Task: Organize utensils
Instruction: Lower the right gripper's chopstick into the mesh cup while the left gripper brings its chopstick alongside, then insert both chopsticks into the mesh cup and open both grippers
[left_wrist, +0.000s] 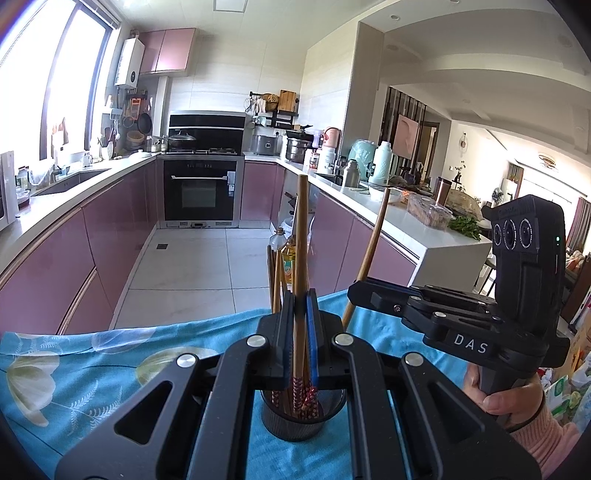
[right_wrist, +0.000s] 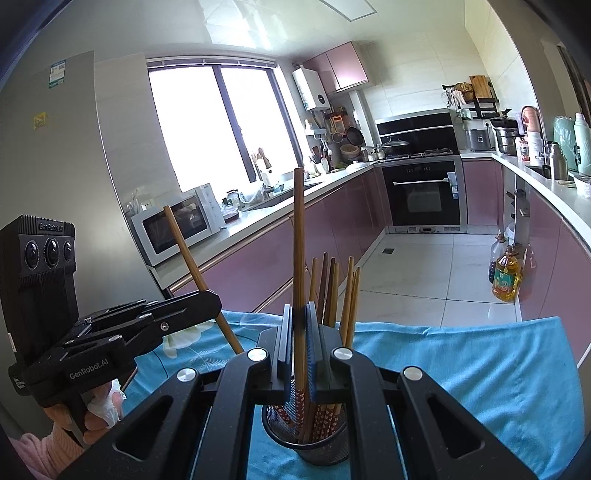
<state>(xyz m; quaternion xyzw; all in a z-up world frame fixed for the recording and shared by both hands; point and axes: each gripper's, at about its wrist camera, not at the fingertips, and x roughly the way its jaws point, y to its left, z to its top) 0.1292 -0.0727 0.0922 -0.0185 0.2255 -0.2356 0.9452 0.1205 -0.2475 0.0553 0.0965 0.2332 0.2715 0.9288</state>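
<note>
Holding one chopstick each, both grippers hover right above the black mesh cup (right_wrist: 317, 439). The left gripper (left_wrist: 301, 328) has its jaws pinching a chopstick (left_wrist: 301, 236). The right gripper (right_wrist: 298, 332) pinches another chopstick (right_wrist: 299, 236). Many chopsticks (right_wrist: 334, 284) already stand in the cup on the blue cloth (right_wrist: 461, 369). These two look like the last ones left.

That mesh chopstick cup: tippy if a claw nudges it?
Probably. The mesh cup looks light, and the tall chopsticks stand well above its rim, so it seems top-heavy. It sits on a blue cloth, which may bunch or slide.
</note>
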